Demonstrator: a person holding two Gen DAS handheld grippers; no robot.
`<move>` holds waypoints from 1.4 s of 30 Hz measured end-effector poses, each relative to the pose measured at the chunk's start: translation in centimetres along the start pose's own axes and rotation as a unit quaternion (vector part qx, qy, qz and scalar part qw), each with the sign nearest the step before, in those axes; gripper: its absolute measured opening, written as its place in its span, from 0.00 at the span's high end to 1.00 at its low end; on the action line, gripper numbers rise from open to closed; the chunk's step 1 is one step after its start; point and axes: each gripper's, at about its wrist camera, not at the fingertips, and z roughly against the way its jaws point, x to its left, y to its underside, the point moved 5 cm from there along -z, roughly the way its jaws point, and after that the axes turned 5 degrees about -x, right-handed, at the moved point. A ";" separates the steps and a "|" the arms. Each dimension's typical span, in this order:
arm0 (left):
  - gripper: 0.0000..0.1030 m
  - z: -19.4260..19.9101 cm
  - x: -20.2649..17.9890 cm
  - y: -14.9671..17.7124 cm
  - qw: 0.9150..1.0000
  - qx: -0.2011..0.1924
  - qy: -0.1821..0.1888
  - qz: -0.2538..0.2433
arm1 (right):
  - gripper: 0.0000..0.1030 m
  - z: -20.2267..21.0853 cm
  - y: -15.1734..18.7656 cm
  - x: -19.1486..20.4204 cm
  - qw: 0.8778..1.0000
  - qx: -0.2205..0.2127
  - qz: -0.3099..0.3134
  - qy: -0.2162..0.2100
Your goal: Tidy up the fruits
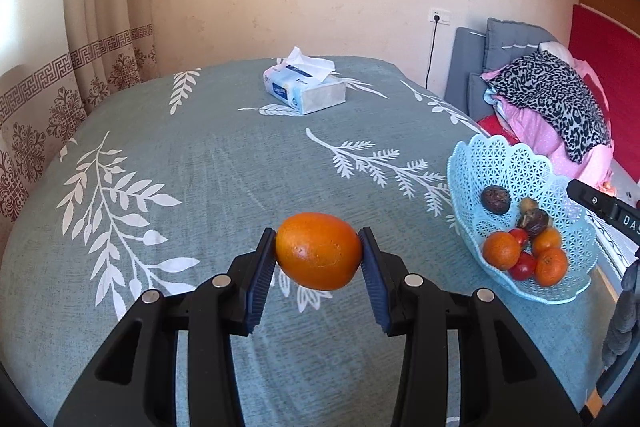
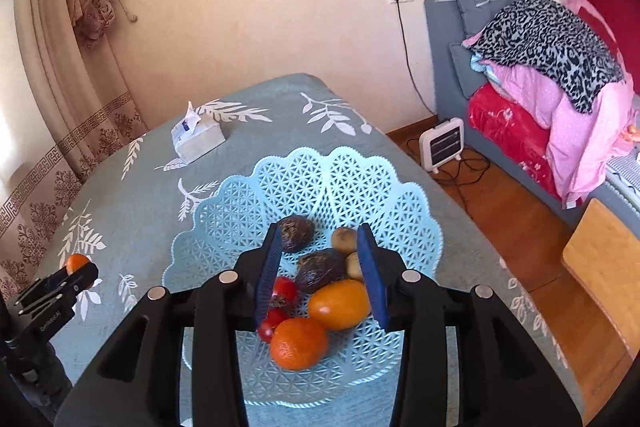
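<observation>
The left gripper (image 1: pixel 319 251) is clamping an orange (image 1: pixel 319 251) between its blue pads, holding it clear above the leaf-patterned tablecloth (image 1: pixel 200 155). Beyond it a tissue box (image 1: pixel 304 87) is sitting near the table's far edge. To the right, the pale blue lattice basket (image 2: pixel 248 195) is holding tangerines, small red fruits and dark passion fruits, and the right gripper (image 2: pixel 320 275) is hanging over them, jaws parted and gripping nothing.
</observation>
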 end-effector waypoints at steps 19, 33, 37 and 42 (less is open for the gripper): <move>0.59 -3.0 -10.7 -2.8 0.994 -0.007 0.078 -0.076 | 0.56 0.0 0.6 -3.1 0.999 -0.011 -0.022 0.021; 0.53 -4.1 -13.3 -2.4 0.991 -0.002 0.098 -0.093 | 0.55 -0.5 1.0 -3.2 0.999 -0.002 -0.026 0.019; 0.46 -3.8 -13.1 -2.4 0.991 -0.007 0.093 -0.092 | 0.55 -0.6 1.1 -3.2 0.999 -0.002 -0.025 0.020; 0.36 -3.4 -12.6 -2.2 0.992 -0.014 0.082 -0.093 | 0.55 -0.6 1.2 -3.1 1.000 -0.002 -0.024 0.020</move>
